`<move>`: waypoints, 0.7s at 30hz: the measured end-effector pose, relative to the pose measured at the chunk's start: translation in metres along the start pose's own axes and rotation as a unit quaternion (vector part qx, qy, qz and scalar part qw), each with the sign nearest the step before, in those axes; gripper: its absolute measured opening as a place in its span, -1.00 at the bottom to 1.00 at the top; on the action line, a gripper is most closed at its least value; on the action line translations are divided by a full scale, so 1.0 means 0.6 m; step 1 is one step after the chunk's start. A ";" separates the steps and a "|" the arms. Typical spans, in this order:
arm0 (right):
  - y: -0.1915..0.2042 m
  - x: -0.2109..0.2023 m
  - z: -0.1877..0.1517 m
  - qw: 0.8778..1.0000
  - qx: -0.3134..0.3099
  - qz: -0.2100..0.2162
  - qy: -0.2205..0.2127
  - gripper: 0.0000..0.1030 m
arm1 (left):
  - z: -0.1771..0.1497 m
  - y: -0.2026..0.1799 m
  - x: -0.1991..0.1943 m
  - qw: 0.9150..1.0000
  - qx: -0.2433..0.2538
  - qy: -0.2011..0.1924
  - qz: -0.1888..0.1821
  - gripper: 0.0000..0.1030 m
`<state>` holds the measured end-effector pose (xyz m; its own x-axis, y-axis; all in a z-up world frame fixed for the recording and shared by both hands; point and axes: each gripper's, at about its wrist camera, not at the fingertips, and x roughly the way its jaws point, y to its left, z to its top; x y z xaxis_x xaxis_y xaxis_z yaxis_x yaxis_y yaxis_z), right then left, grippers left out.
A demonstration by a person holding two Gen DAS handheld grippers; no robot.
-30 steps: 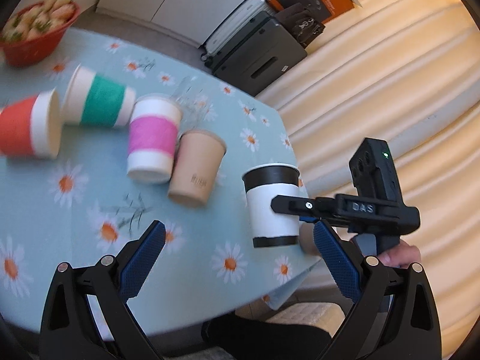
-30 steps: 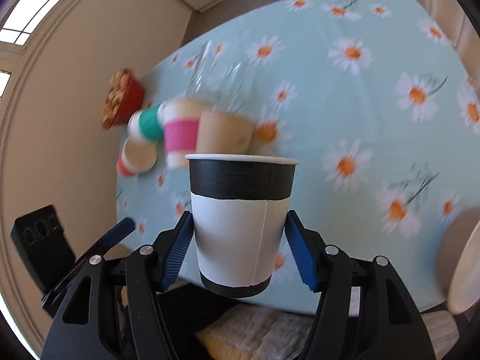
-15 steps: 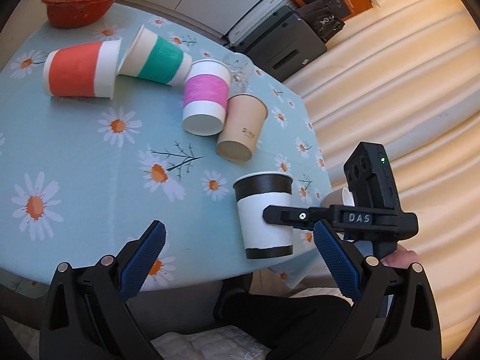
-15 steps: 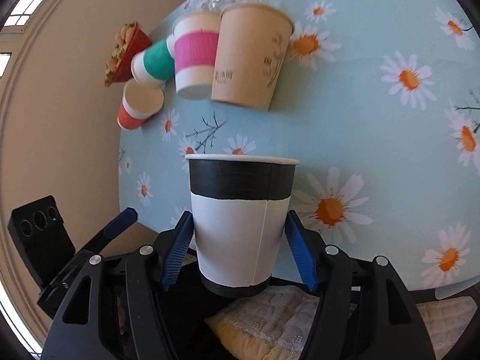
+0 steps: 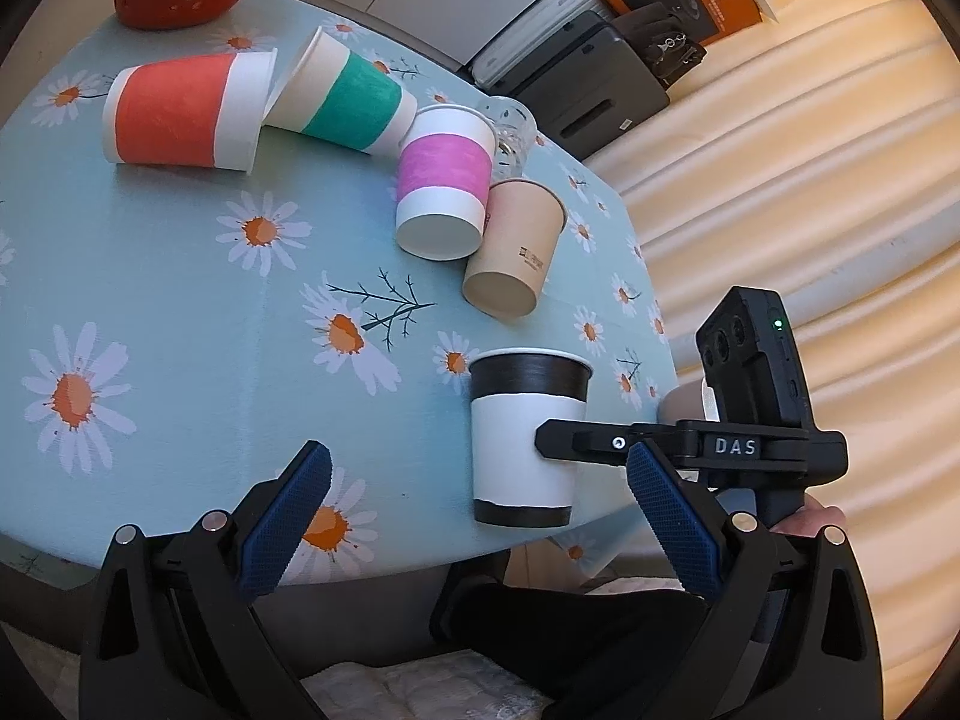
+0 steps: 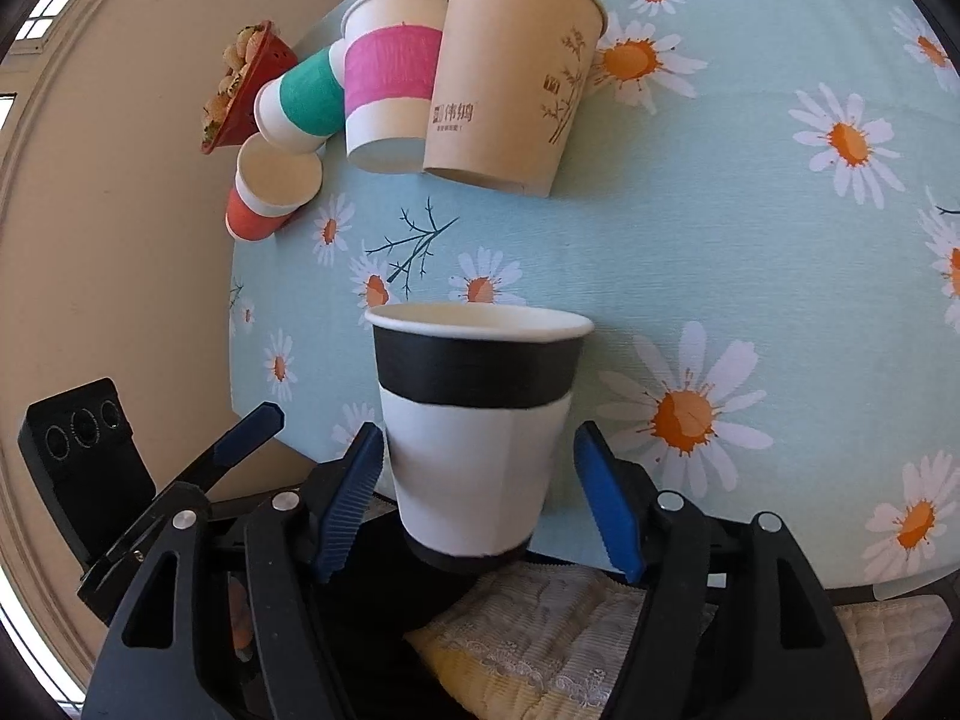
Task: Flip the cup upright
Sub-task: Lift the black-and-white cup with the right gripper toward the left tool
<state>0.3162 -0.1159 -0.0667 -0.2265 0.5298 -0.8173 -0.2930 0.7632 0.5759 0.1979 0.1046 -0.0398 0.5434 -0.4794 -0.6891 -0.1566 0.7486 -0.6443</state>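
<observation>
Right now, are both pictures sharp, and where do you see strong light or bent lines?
Left wrist view: sharp; the cushions at right are washed out by warm light, and the table edge bows from the fisheye. Right wrist view: also sharp; the black-banded cup is crisp between the fingers of the right hand-held gripper, a bright window glares at the left edge, and the dark lens rim cuts off the corners.

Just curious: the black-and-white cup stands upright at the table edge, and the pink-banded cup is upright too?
No: the pink-banded cup lies on its side, as the left wrist view shows. The black-and-white cup does stand upright at the table edge.
</observation>
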 end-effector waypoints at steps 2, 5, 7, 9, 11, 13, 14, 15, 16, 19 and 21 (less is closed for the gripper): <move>-0.002 -0.011 -0.002 1.000 0.002 0.001 -0.005 0.28 | -0.001 -0.003 0.002 1.000 0.001 0.001 0.001 0.87; -0.007 -0.028 -0.007 1.000 0.004 0.000 -0.014 0.28 | -0.002 -0.009 0.003 1.000 0.003 0.002 0.005 0.87; -0.013 -0.044 -0.012 1.000 0.008 0.005 -0.020 0.28 | -0.001 -0.011 0.006 1.000 0.001 0.003 0.006 0.87; -0.020 -0.059 -0.019 1.000 0.010 0.008 -0.026 0.28 | -0.001 -0.015 0.007 1.000 0.002 0.004 0.009 0.87; -0.029 -0.077 -0.029 0.999 0.013 0.010 -0.033 0.28 | -0.001 -0.023 0.009 1.000 0.005 0.006 0.014 0.87; -0.037 -0.093 -0.039 0.999 0.014 0.012 -0.038 0.28 | 0.001 -0.031 0.013 1.000 0.007 0.009 0.019 0.87; -0.041 -0.102 -0.045 0.999 0.014 0.012 -0.041 0.28 | 0.002 -0.036 0.016 1.000 0.010 0.011 0.022 0.87; -0.043 -0.108 -0.049 0.999 0.014 0.013 -0.043 0.28 | 0.003 -0.044 0.020 0.999 0.014 0.015 0.029 0.87; -0.046 -0.117 -0.056 0.999 0.013 0.016 -0.046 0.28 | 0.004 -0.050 0.024 0.999 0.017 0.018 0.036 0.87; -0.048 -0.145 -0.075 0.998 0.000 0.019 -0.060 0.28 | 0.006 -0.068 0.040 0.998 0.028 0.030 0.048 0.87; -0.051 -0.163 -0.088 0.997 -0.007 0.022 -0.071 0.28 | 0.008 -0.081 0.056 0.997 0.034 0.041 0.061 0.87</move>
<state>0.2982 -0.2108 -0.0037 -0.1060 0.6103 -0.7850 -0.2991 0.7334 0.6105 0.2279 0.0544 -0.0300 0.4546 -0.4168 -0.7871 -0.1596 0.8313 -0.5324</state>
